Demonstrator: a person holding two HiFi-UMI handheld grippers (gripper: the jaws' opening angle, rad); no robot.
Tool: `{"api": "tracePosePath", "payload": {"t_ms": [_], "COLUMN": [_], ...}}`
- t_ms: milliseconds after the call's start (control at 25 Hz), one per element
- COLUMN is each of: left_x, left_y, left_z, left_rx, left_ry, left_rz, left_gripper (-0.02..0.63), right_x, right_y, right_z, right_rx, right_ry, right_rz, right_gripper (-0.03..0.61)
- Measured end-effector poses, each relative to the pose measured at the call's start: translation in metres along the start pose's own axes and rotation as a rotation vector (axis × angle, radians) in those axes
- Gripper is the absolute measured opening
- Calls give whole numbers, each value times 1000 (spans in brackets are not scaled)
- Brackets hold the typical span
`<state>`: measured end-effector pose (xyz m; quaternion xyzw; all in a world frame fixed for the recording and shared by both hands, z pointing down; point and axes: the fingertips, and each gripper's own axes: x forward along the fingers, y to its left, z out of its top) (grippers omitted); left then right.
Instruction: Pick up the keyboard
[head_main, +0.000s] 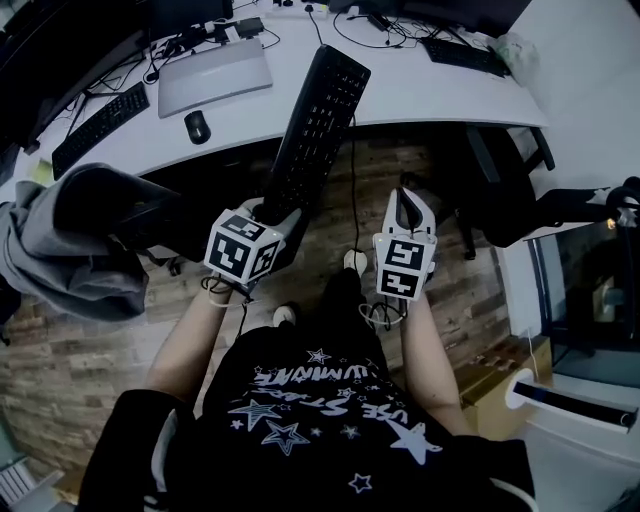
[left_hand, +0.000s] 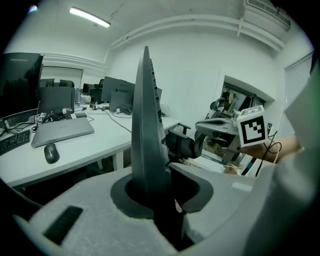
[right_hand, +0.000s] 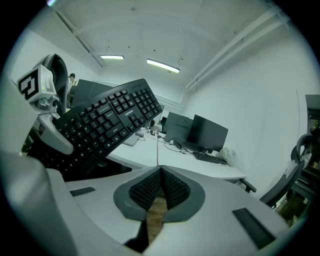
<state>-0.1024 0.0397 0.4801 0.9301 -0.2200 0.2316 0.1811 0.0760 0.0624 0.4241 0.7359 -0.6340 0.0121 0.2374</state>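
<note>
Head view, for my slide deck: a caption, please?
Left gripper holds the keyboard up above the desk; right gripper shut, empty.

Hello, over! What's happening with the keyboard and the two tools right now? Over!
Left tool shut on keyboard, held up off the desk. Right tool shut, empty. Nothing in the way.

White desk (head_main: 420, 95) bearing silver laptop (head_main: 214, 75), black mouse (head_main: 197, 126), left keyboard (head_main: 100, 128), far keyboard (head_main: 460, 55), cables (head_main: 370, 38).

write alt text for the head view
Seen from above, the left gripper is clamped on the near end of a long black computer keyboard, held in the air over the edge of a curved white desk. The right gripper, shut and empty, is beside it.
</note>
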Motion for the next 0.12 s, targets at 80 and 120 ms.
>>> {"api": "tracePosePath", "payload": {"t_ms": [80, 120], "left_x": [-5, -7], "left_y": [-1, -2], "left_z": [-6, -8], "left_rx": [1, 2], "left_ry": [7, 10], "left_rz": [-6, -9], "left_gripper": [91, 91], "right_x": [-5, -8], "right_y": [6, 9], "right_z": [-1, -2], "right_rx": [4, 7], "right_ry": [2, 3], "right_rz": [4, 6], "right_gripper": [6, 6]}}
